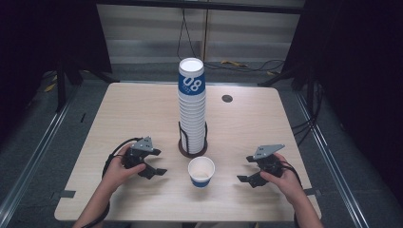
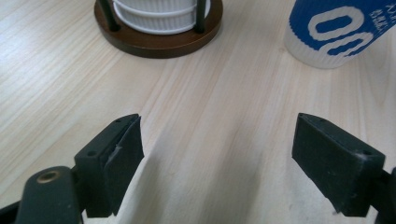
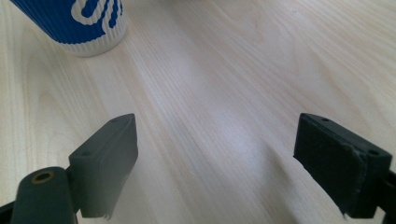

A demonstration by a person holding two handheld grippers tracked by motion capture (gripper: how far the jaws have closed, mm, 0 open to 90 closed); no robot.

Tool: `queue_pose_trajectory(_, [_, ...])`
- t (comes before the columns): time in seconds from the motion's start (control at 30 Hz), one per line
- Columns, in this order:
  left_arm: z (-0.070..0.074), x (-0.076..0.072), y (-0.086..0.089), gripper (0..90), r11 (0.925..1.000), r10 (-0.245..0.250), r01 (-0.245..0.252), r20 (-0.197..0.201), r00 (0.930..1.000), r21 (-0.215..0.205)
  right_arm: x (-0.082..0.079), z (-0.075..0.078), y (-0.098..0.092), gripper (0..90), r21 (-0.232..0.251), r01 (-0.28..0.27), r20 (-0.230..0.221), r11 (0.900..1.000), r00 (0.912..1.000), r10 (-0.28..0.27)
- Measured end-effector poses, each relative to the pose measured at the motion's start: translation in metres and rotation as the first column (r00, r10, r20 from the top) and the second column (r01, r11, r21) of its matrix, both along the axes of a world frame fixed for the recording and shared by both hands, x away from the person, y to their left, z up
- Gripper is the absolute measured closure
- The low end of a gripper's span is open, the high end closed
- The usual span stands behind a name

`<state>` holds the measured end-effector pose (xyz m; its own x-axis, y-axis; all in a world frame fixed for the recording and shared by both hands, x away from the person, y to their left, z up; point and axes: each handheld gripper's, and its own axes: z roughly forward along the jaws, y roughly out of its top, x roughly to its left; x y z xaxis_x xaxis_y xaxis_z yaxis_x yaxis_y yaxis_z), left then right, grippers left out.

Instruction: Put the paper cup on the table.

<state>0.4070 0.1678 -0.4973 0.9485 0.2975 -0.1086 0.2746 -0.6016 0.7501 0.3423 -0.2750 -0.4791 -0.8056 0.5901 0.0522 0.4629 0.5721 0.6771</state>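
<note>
A single blue-and-white paper cup (image 1: 201, 172) stands upright and empty near the table's front middle; it appears again at the top right of the left gripper view (image 2: 334, 32) and the top left of the right gripper view (image 3: 79, 25). Behind it a tall stack of the same cups (image 1: 192, 107) sits in a dark round holder (image 1: 193, 148) with black posts, its base (image 2: 159, 28) close ahead of the left jaws. My left gripper (image 1: 158, 162) rests left of the cup, open and holding nothing. My right gripper (image 1: 245, 168) rests right of the cup, open with nothing between its jaws.
The light wooden table (image 1: 119, 123) has a small dark round grommet (image 1: 227, 99) at the back right. Black cables (image 1: 247, 64) lie on the floor behind the table. Bare wood lies between both pairs of jaws.
</note>
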Motion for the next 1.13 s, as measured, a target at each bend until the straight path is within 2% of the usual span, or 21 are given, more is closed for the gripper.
queue_pose_trajectory(0.1, [-0.002,0.002,0.003,16.2,1.0000,0.009,-0.009,0.001,1.0000,0.002,-0.001,-0.002,-0.002,13.0,-0.007,0.007,0.001,1.000,1.0000,-0.007])
queue_pose_trajectory(0.13, [-0.002,0.002,0.004,16.2,0.9998,0.010,-0.010,-0.001,1.0000,0.014,-0.001,-0.003,-0.003,13.0,-0.005,0.011,0.003,1.000,0.9999,-0.011])
queue_pose_trajectory(0.43, [-0.008,0.006,0.012,16.5,0.9996,0.028,-0.028,-0.005,0.9996,-0.001,-0.002,-0.007,-0.011,13.0,-0.002,0.041,0.014,0.999,0.9991,-0.041])
queue_pose_trajectory(0.57, [-0.009,0.007,0.015,16.5,0.9994,0.030,-0.030,-0.006,0.9995,0.017,-0.001,-0.009,-0.014,12.9,-0.016,0.058,0.023,0.998,0.9981,-0.057])
queue_pose_trajectory(0.63, [-0.010,0.008,0.017,16.5,0.9995,0.031,-0.031,-0.007,0.9995,0.011,-0.001,-0.010,-0.015,12.9,-0.015,0.066,0.018,0.998,0.9977,-0.066])
queue_pose_trajectory(0.77, [-0.012,0.009,0.019,16.5,0.9990,0.034,-0.034,-0.005,0.9994,0.031,-0.001,-0.011,-0.016,12.9,-0.027,0.061,0.038,0.998,0.9975,-0.060])
queue_pose_trajectory(1.13, [-0.014,0.008,0.022,16.6,0.9990,0.036,-0.037,0.011,0.9993,0.027,-0.002,-0.013,-0.017,13.0,-0.046,0.057,0.052,0.997,0.9972,-0.054])
